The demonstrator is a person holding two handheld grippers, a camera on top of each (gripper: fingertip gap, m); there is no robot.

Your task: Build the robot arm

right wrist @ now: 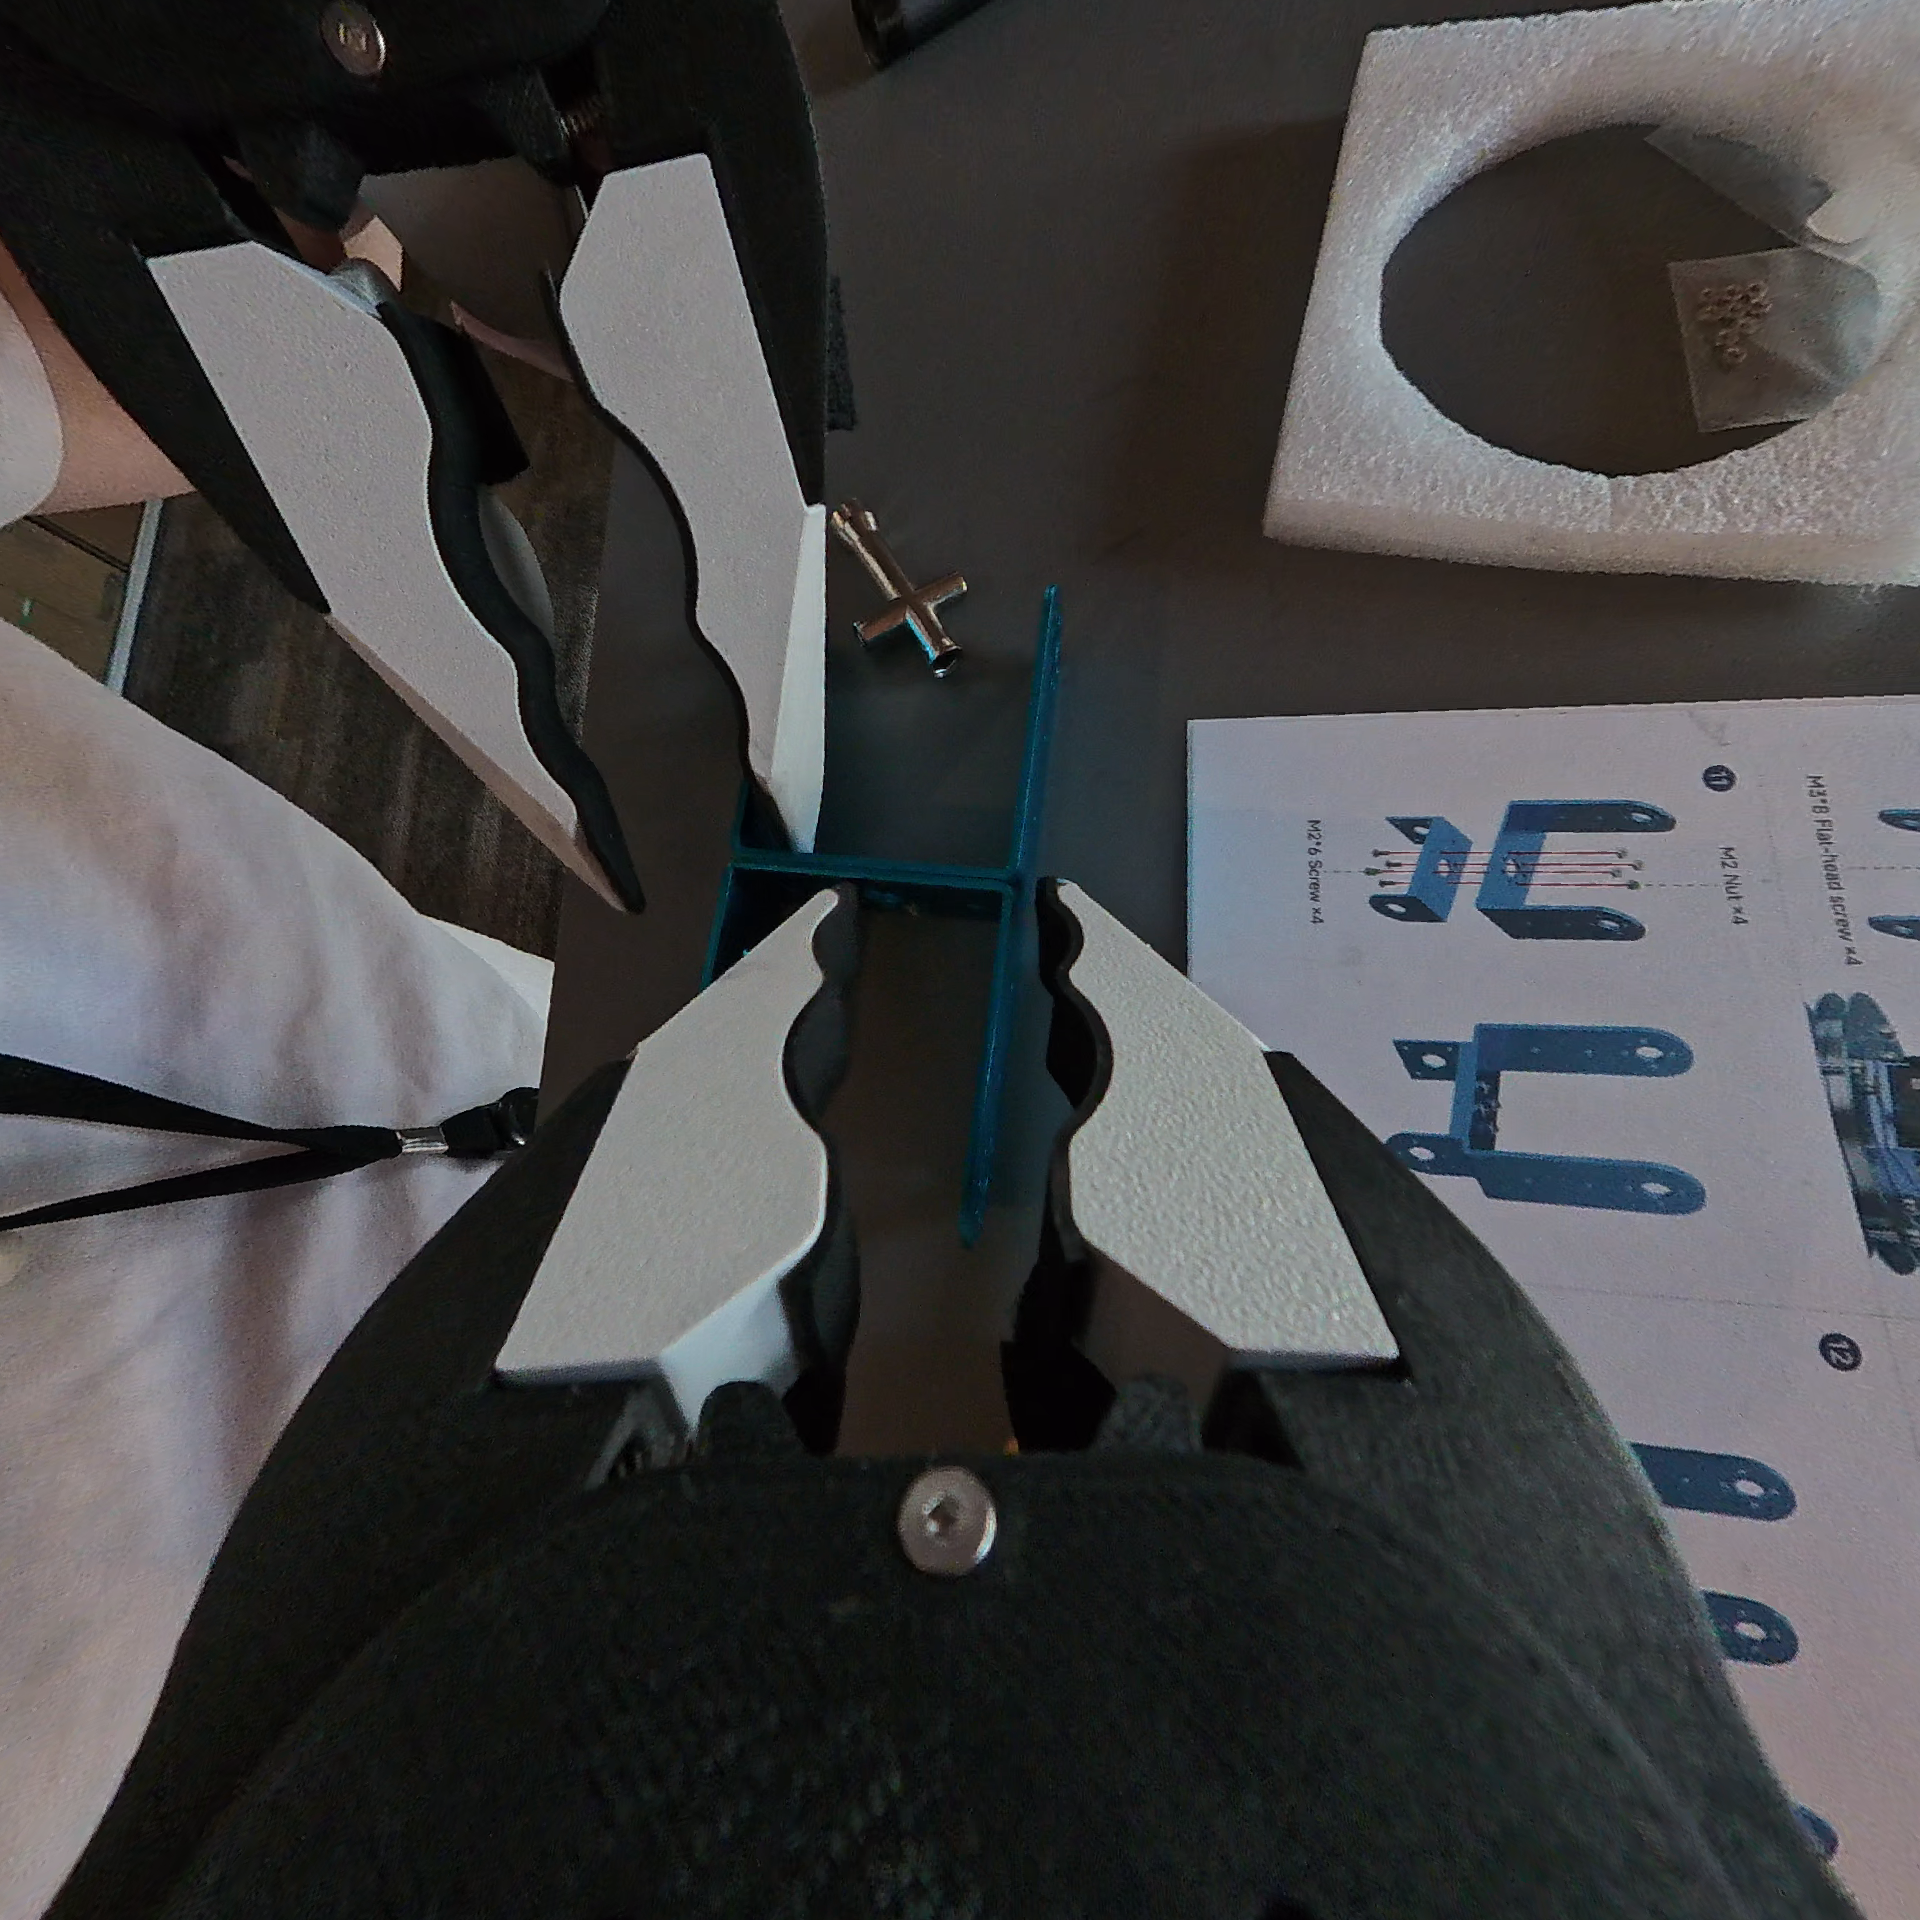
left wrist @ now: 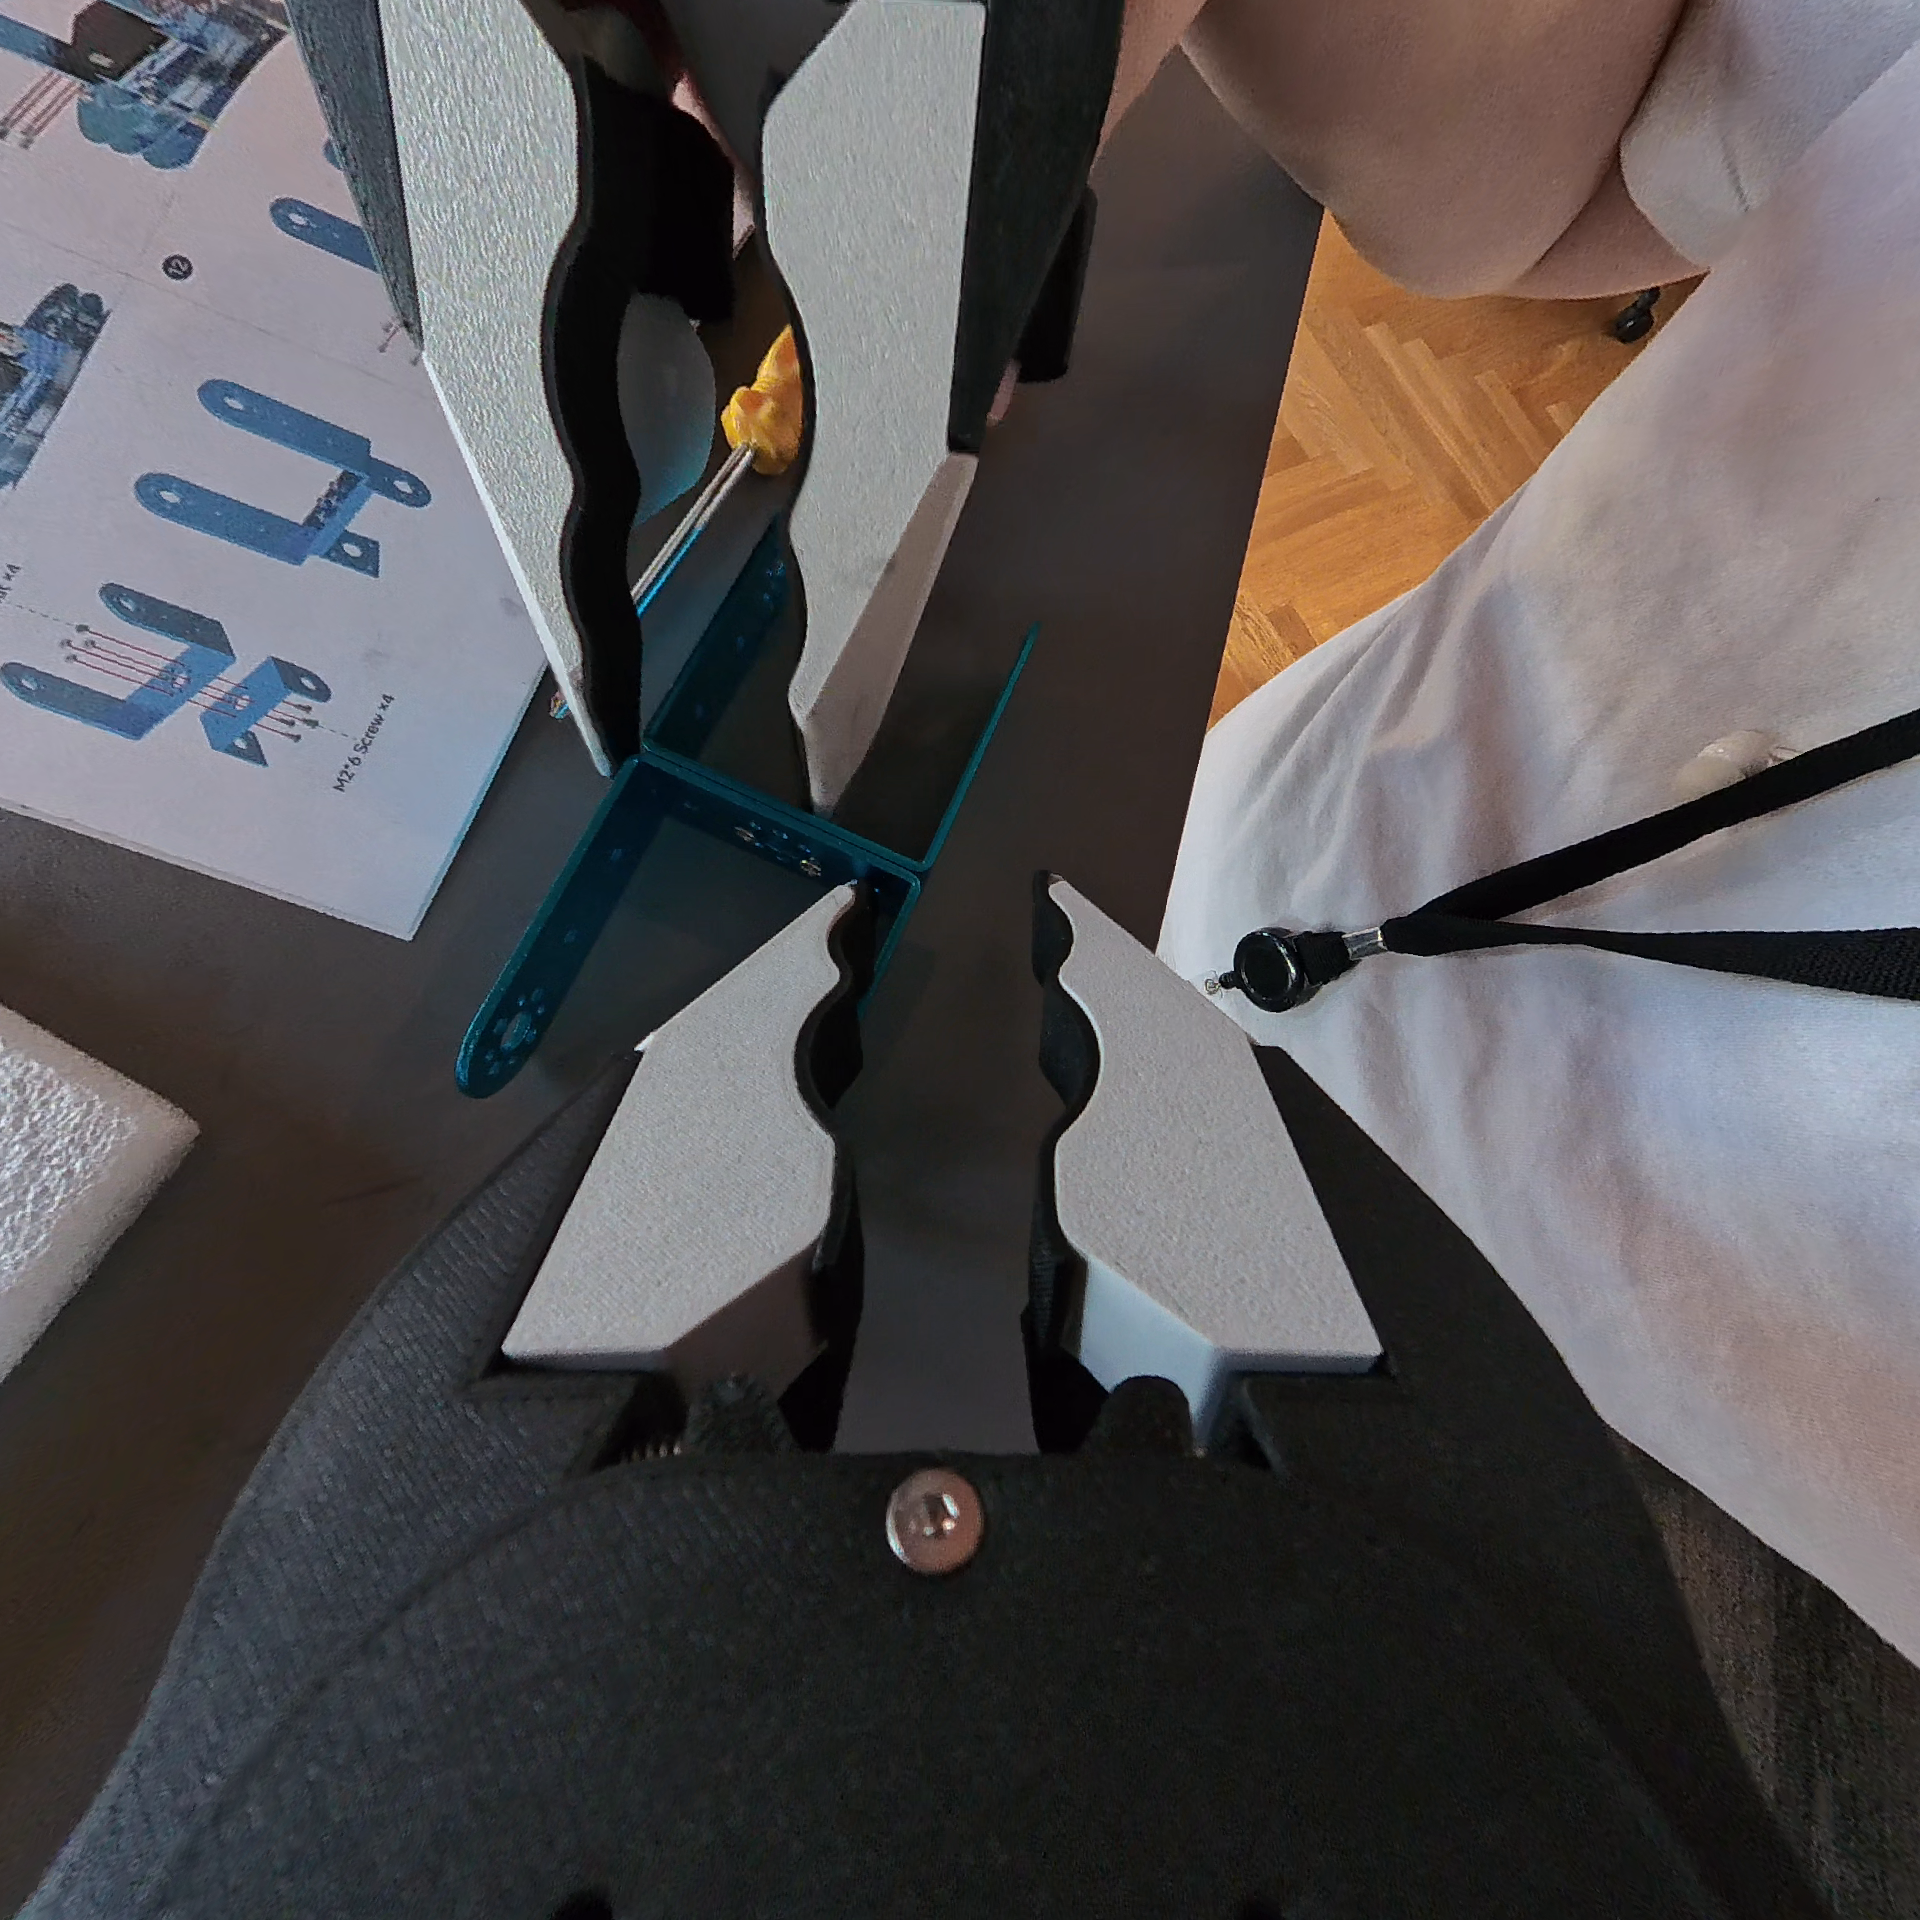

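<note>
Two teal metal U-brackets [left wrist: 727, 821] are joined back to back on the dark table [left wrist: 1091, 623], forming an H shape [right wrist: 883, 883]. My left gripper [left wrist: 951, 894] is open; one bracket arm stands just inside its left fingertip [left wrist: 821, 935]. My right gripper [right wrist: 945, 894] is open and straddles another bracket arm [right wrist: 997, 1039], which lies close to its right finger. The two grippers face each other: the right gripper [left wrist: 717, 769] shows at the top of the left wrist view, and the left gripper [right wrist: 696, 842] at the upper left of the right wrist view.
A yellow-handled screwdriver [left wrist: 764, 416] shows behind the right gripper. A cross-shaped metal wrench [right wrist: 904, 603] lies beyond the brackets. There is an instruction sheet [right wrist: 1558, 1039], and a white foam block [right wrist: 1455, 468] holding a small parts bag [right wrist: 1766, 332]. A person in a white shirt [left wrist: 1558, 1143] with a black lanyard [left wrist: 1558, 914] sits at the table edge.
</note>
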